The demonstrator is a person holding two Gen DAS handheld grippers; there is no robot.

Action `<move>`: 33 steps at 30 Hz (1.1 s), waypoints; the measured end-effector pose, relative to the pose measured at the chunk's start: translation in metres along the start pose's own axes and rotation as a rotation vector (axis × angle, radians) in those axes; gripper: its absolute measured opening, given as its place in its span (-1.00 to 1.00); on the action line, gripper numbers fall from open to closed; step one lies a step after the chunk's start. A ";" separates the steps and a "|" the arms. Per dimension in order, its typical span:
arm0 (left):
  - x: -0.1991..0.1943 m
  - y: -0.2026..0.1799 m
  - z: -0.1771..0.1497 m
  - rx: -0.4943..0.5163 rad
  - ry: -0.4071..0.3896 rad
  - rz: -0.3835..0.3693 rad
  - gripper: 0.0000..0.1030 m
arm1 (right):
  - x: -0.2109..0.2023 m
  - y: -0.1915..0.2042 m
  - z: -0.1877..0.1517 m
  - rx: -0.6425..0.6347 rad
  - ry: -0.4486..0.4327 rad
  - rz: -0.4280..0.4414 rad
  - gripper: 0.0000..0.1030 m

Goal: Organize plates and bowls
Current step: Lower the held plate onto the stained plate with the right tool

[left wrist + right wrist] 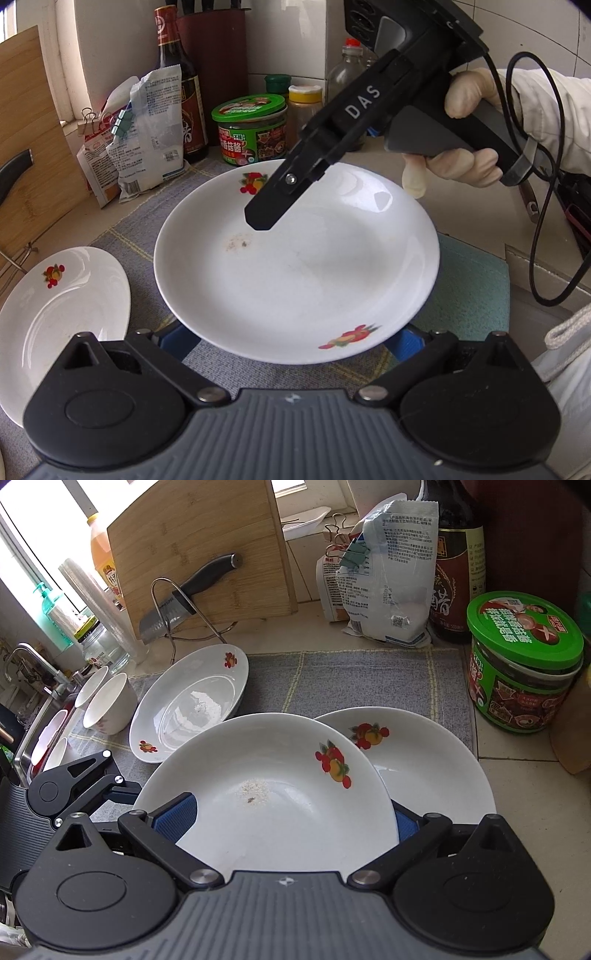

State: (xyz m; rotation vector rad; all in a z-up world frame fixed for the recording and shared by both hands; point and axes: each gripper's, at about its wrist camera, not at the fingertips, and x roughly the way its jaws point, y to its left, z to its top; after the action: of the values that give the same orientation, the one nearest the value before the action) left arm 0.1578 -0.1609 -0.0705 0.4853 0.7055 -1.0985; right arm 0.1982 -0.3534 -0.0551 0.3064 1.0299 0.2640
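A white plate with fruit prints (295, 266) is held above the grey mat (147, 221); it also shows in the right wrist view (273, 794). My left gripper (295, 347) has its blue pads wide apart, with the plate's near rim over them. My right gripper (291, 823) holds its blue pads wide either side of the plate's rim; its black finger (266, 210) hovers over the plate. A second plate (432, 760) lies under and behind the held one. A third plate (192, 701) leans at the left, also in the left wrist view (62, 306). Two white bowls (107, 701) stand further left.
A green-lidded jar (524, 664), dark sauce bottle (458, 572) and clipped bags (384, 576) stand at the back. A bamboo cutting board (199, 554) with a knife (184, 598) on a wire rack leans behind. A sink with tap (37, 672) is at the left.
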 end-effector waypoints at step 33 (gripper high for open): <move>0.029 0.010 0.017 0.038 0.034 0.006 0.98 | 0.004 -0.028 0.002 0.050 -0.024 -0.050 1.00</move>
State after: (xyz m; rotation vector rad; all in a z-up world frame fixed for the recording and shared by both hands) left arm 0.1797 -0.1868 -0.0801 0.5394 0.7139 -1.1020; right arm 0.2040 -0.3787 -0.0672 0.3275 1.0201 0.1890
